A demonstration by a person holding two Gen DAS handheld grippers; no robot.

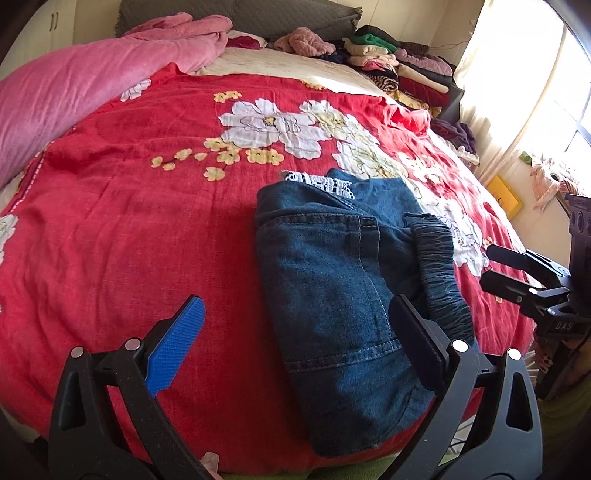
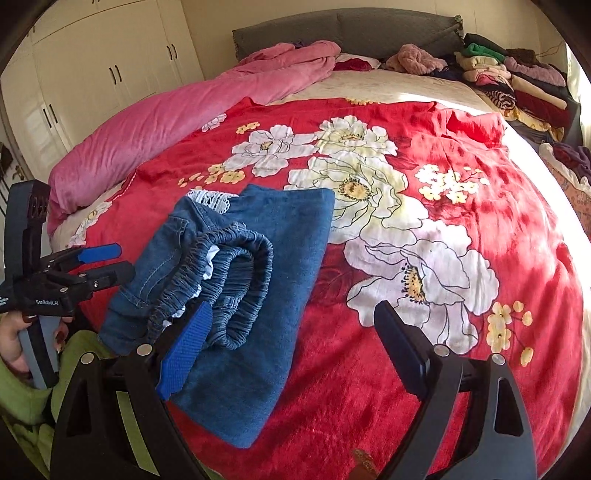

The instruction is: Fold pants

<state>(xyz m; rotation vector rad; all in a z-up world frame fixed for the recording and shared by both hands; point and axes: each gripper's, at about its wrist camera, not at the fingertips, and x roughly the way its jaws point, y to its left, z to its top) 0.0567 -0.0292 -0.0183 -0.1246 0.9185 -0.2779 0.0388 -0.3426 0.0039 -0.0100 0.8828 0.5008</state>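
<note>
Pants [image 1: 332, 280]: folded blue denim, ruched elastic waistband, near the bed's front edge.
Bed [image 1: 129, 221]: red floral blanket.
Far corner: stacked clothes [image 1: 399, 62].
Left gripper [image 1: 295, 328]: fingers wide, empty.
Right gripper [image 2: 291, 332]: fingers wide, empty.

One folded pair of blue denim pants [image 2: 236, 295]; one red floral blanket [image 2: 424, 369]; one pink plush quilt [image 2: 166, 125]; one grey padded headboard [image 2: 351, 29]; two black two-finger grippers, left [image 1: 299, 343] and right [image 2: 291, 343].
</note>
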